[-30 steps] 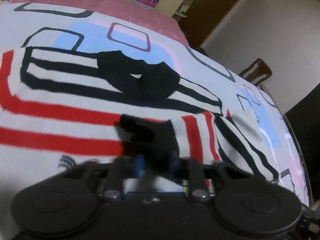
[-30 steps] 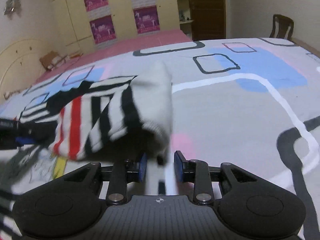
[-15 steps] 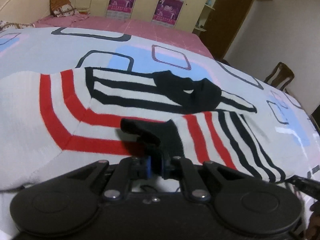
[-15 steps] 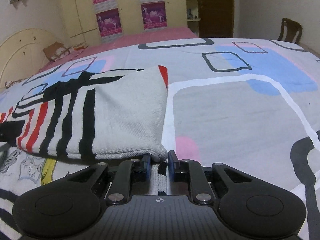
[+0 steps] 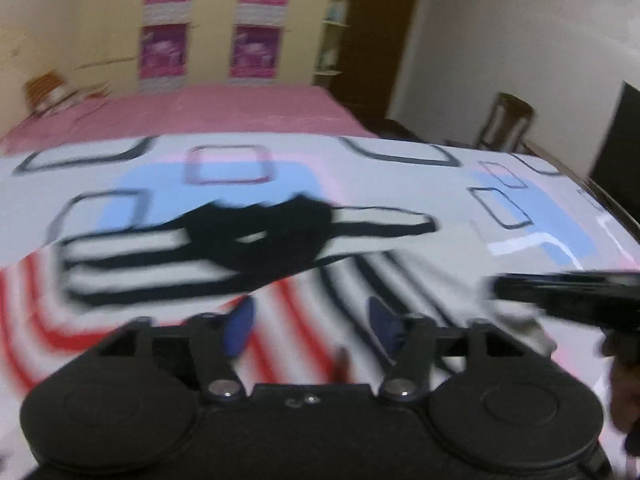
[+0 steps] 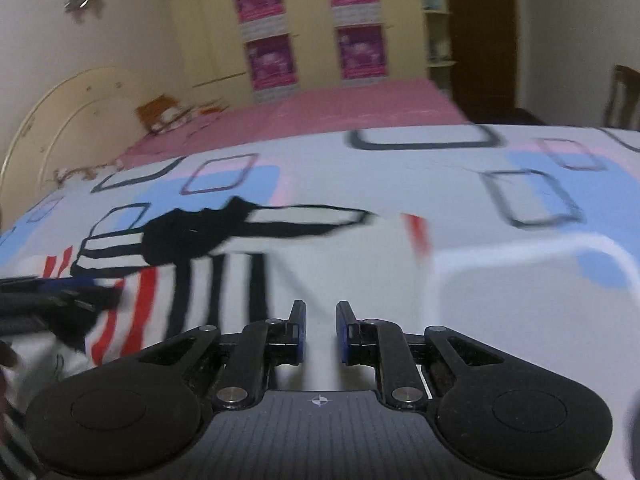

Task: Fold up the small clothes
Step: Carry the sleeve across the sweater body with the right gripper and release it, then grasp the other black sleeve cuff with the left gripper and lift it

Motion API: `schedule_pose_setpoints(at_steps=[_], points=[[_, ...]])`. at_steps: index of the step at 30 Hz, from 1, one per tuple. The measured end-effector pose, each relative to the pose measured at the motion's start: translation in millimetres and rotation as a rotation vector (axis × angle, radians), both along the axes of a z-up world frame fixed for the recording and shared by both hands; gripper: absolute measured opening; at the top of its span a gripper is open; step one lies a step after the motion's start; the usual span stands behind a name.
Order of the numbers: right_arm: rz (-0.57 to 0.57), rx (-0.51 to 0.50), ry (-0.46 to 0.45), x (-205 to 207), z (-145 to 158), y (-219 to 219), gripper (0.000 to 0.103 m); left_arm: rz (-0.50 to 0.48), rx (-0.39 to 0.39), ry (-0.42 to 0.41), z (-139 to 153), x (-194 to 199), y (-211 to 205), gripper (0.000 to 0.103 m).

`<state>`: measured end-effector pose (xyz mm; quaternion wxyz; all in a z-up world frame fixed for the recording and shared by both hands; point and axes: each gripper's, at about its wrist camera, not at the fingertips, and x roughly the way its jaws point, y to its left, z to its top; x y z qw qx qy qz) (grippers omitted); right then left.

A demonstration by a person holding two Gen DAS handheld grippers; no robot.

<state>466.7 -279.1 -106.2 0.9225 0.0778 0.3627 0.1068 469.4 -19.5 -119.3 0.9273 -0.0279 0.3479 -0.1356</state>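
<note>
The white knitted garment with black and red stripes (image 5: 168, 276) lies flat mid-bed, long axis crosswise, directly ahead of both spread, empty tongs, left tongs (image 5: 310, 322) and right tongs (image 6: 321, 330) equally near.

A home bedroom: a bed (image 6: 500, 280) under a patterned coverlet, a pink sheet (image 6: 320, 112) beyond it and a curved cream headboard (image 6: 52, 120) (left side). Yellow wardrobe doors (image 6: 312, 20) carry purple posters (image 6: 272, 60); a wooden chair (image 5: 508, 124) stands near a dark door (image 6: 480, 32).
</note>
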Motion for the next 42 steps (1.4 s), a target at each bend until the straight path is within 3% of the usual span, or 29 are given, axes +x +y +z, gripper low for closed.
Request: schedule_pose_setpoints(at_steps=[2,3,4,6,10,14,19,22,23,26,30,32,35,37,40,41,42], points=[[0.033,-0.003,0.026,24,-11,13,0.017,-0.023,-0.009,0.012,-9,20,-18,0.065],[0.034,0.002,0.043,34,-18,14,0.017,-0.016,-0.011,0.044,-16,30,-21,0.055],[0.032,0.0,0.054,42,-23,11,0.017,-0.005,-0.012,0.078,-25,36,-21,0.053],[-0.024,-0.013,0.052,54,-27,-7,0.017,0.012,0.008,0.094,-37,41,-15,0.046],[-0.152,-0.027,0.078,82,-33,-49,0.017,0.029,0.011,0.08,-40,39,0,0.04],[-0.14,-0.019,0.102,95,-35,-60,0.017,0.036,0.05,0.083,-36,44,-10,0.041],[-0.111,-0.014,0.071,57,-12,-53,0.017,0.077,0.032,0.047,-14,19,-2,0.041],[-0.081,-0.057,0.128,36,-31,-42,0.017,0.088,0.081,0.11,-30,9,2,0.042],[-0.084,-0.055,0.098,31,-34,-42,0.017,0.08,0.088,0.089,-34,7,3,0.044],[-0.085,-0.092,0.125,28,-20,-37,0.017,0.087,0.105,0.095,-24,1,7,0.042],[-0.065,-0.073,0.117,-11,-10,-32,0.017,0.129,0.108,0.095,-20,-21,19,0.042],[-0.051,-0.116,0.138,-24,-26,-23,0.017,0.138,0.118,0.095,-30,-26,21,0.044],[-0.045,-0.212,0.107,-30,-19,-7,0.017,0.154,0.12,0.09,-21,-29,19,0.042],[-0.048,-0.237,0.048,-38,-10,0,0.017,0.154,0.154,0.075,-20,-33,17,0.045],[-0.065,-0.203,0.121,-36,-29,1,0.018,0.145,0.145,0.092,-28,-36,24,0.051],[-0.063,-0.223,0.124,-35,-28,5,0.018,0.149,0.131,0.104,-24,-38,30,0.057],[-0.067,-0.251,0.133,-32,-24,11,0.024,0.168,0.113,0.099,-18,-41,39,0.075]])
